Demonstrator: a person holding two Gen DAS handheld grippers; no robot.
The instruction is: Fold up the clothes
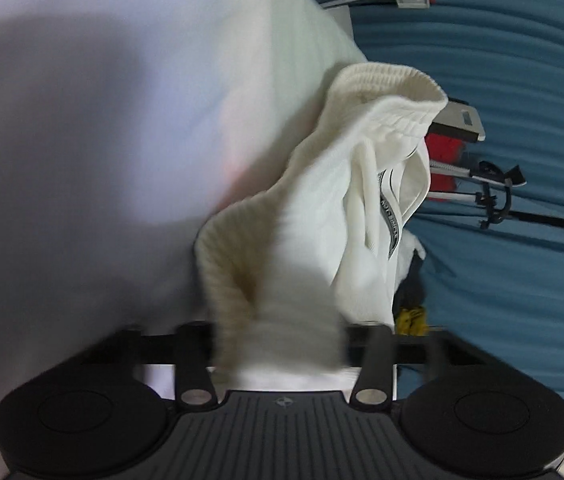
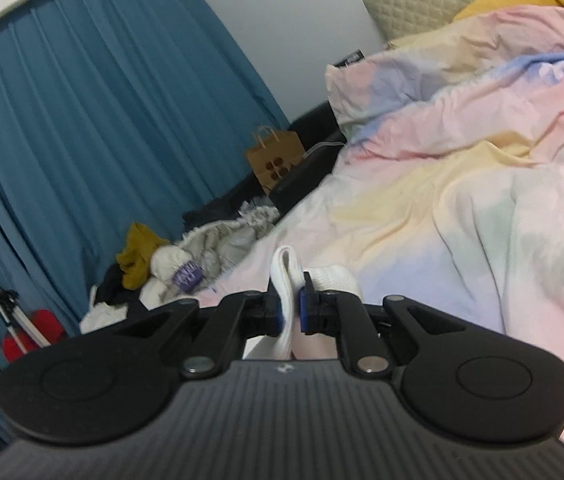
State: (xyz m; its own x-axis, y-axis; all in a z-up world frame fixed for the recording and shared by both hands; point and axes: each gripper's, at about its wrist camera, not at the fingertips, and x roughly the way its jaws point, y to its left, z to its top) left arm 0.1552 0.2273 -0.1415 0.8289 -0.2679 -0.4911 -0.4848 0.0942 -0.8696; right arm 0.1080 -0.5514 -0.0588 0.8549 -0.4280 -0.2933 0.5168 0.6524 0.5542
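We've got one white ribbed knit garment [image 1: 322, 208] up off the bed, hanging loose, no fold made yet, so by our reckoning nearly everything's left. Our left gripper [image 1: 277, 340] looks clenched on its bunched hem, though blur hides the tips. Our right gripper [image 2: 290, 308] is clamped on another edge, above the pastel duvet [image 2: 462, 200].

Garment [image 1: 322, 184]: cream-white, ribbed knit, w/ black-edged lettered tape inside. Curtain [image 2: 81, 120]: teal blue, pleated. Duvet [image 2: 482, 184]: pastel pink, yellow, blue & mint blotches. Paper bag [image 2: 273, 160]: brown, dark dots. Fingers [image 2: 305, 308]: black, blue pads.
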